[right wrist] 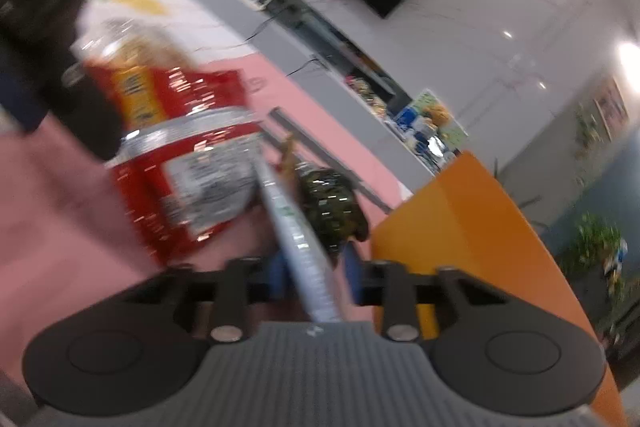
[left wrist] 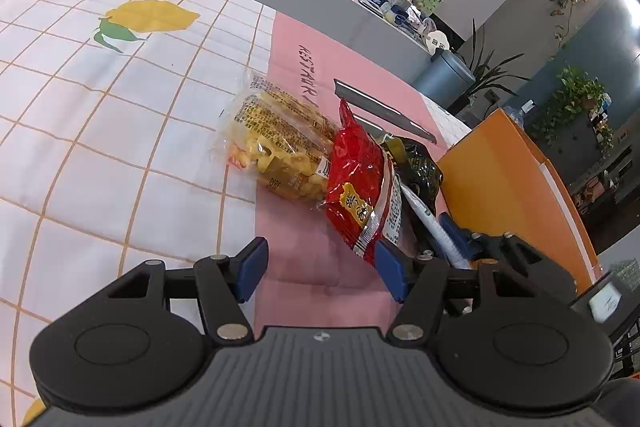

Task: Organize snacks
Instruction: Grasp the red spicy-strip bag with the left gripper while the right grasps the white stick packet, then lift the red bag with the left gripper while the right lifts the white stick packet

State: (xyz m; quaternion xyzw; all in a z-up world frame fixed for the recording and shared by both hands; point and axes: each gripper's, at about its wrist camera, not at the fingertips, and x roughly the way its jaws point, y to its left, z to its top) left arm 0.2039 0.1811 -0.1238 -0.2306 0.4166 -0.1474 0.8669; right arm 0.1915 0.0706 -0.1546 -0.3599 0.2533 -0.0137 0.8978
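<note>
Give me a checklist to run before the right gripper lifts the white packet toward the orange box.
1. Right gripper shut on the white packet: ok; the packet's edge sits between the blue pads.
2. Grip firm enough to lift: cannot tell; the right wrist view is blurred.
3. Left gripper empty and open: ok, with nothing between its pads.
4. Red bag clear of the white packet: not ok; it leans against the packet.
5. Dark green bag clear of the packet: cannot tell; it lies right beside it.
6. Orange box within reach: ok, it stands just beside the pile.
</note>
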